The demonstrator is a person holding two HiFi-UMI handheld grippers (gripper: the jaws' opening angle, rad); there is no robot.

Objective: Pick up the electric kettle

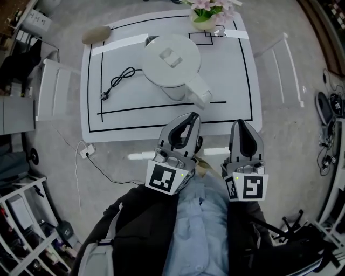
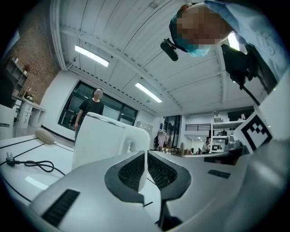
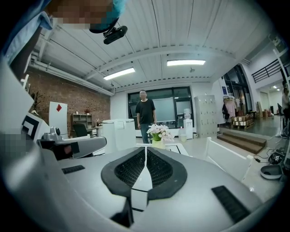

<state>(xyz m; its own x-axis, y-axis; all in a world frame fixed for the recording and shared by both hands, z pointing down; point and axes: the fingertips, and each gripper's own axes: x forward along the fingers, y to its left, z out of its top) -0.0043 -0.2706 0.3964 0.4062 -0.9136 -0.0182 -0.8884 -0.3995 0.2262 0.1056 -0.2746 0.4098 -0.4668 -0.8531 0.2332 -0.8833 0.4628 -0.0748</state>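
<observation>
On a white table (image 1: 91, 121) ruled with black lines, an electric kettle (image 1: 172, 60) stands upright near the middle, lid on, its handle (image 1: 198, 94) turned toward the person holding the two grippers. From the left of the head view: a white chair (image 1: 51, 89) sits against the table's side, a beige oval object (image 1: 96, 34) lies at the far corner, and a black cord (image 1: 121, 81) with its plug curls on the tabletop just beside the kettle (whether it joins the kettle's base cannot be made out). Beyond the kettle, at the far edge, is a pot of pink flowers (image 1: 207, 13); a second white chair (image 1: 280, 59) stands off to the right. Over the table's near edge the left gripper (image 1: 190, 117) points at the handle but is short of it, jaws pressed together with nothing between them; its own view shows the kettle close ahead and a bystander in a dark shirt (image 2: 90, 106) behind. The right gripper (image 1: 239, 125), alongside and clear of the kettle, is likewise closed and empty, looking across the tabletop toward the flowers.
</observation>
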